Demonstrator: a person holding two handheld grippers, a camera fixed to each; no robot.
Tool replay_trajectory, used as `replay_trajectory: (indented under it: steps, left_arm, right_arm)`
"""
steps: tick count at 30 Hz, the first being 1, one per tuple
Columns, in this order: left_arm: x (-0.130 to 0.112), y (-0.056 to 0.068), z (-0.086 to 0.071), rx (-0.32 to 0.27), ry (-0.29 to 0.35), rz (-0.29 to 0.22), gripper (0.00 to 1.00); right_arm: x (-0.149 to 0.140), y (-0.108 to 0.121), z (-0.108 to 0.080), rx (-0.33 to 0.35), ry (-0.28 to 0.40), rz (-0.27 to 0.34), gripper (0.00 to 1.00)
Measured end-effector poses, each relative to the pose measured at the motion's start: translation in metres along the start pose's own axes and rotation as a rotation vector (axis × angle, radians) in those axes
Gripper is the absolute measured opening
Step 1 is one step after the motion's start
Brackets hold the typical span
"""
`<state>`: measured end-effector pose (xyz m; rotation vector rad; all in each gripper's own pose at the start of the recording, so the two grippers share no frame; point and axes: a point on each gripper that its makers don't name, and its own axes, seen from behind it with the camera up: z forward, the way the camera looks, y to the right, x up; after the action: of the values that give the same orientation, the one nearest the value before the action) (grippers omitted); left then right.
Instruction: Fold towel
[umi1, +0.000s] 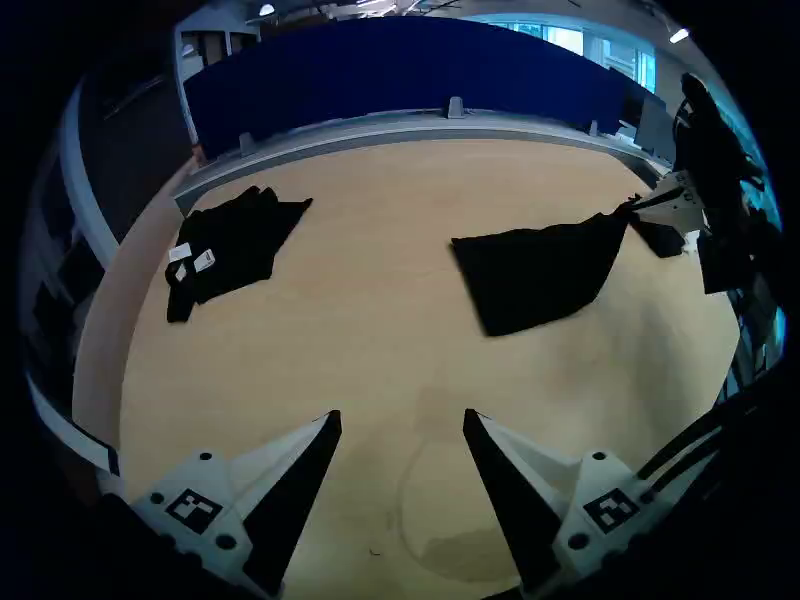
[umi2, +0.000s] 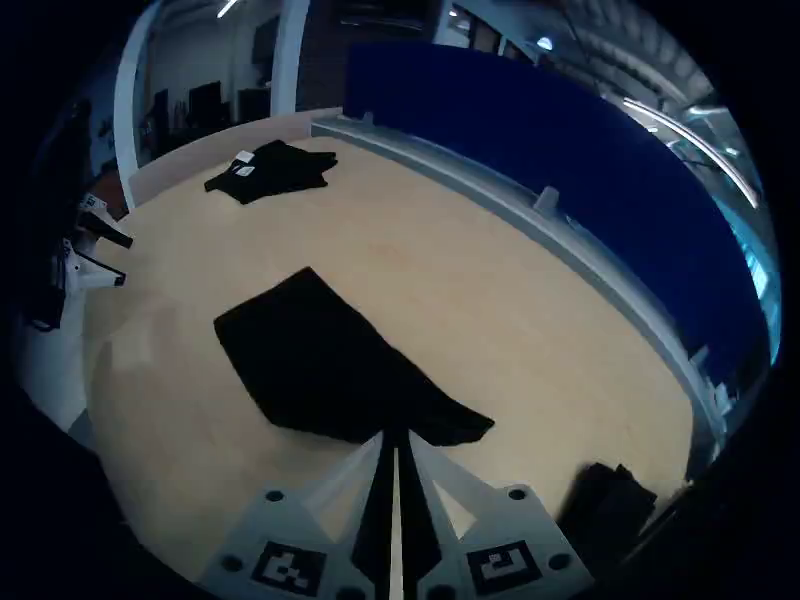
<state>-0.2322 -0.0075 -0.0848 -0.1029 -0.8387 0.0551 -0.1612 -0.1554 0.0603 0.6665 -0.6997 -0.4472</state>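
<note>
Black towel (umi2: 310, 365), corner hidden in right tongs (umi2: 397, 437)

Pale wooden desk (umi1: 380, 330) before a blue partition screen (umi1: 400, 70), bright windows (umi1: 625, 60) and ceiling lights (umi1: 679, 35) beyond

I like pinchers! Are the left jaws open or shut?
Open: the left gripper has bare table showing between its jaws.

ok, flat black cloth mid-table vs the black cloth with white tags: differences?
The flat black cloth lies spread smooth; the tagged black cloth is bunched. The right gripper pinches the flat one's corner; nothing touches the tagged one. Both are black, on the wooden table.
</note>
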Motion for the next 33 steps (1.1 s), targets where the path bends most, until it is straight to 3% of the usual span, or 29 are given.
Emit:
replay_trajectory:
  steps: [12,18,27,33]
  left_arm:
    - [0.007,0.005,-0.005,-0.012,0.027,-0.011,0.90]
    - [0.009,0.002,-0.015,-0.008,0.042,-0.028,0.90]
    - [0.007,-0.006,-0.031,0.011,0.067,-0.072,0.90]
    - [0.000,-0.009,-0.035,0.017,0.075,-0.118,0.90]
  right_arm:
    - [0.037,-0.012,0.011,0.012,0.010,-0.063,0.02]
    - [0.058,-0.031,0.017,0.044,0.021,-0.106,0.02]
    - [0.083,-0.096,0.053,0.139,0.024,-0.238,0.02]
    - [0.072,-0.153,0.094,0.230,0.009,-0.256,0.02]
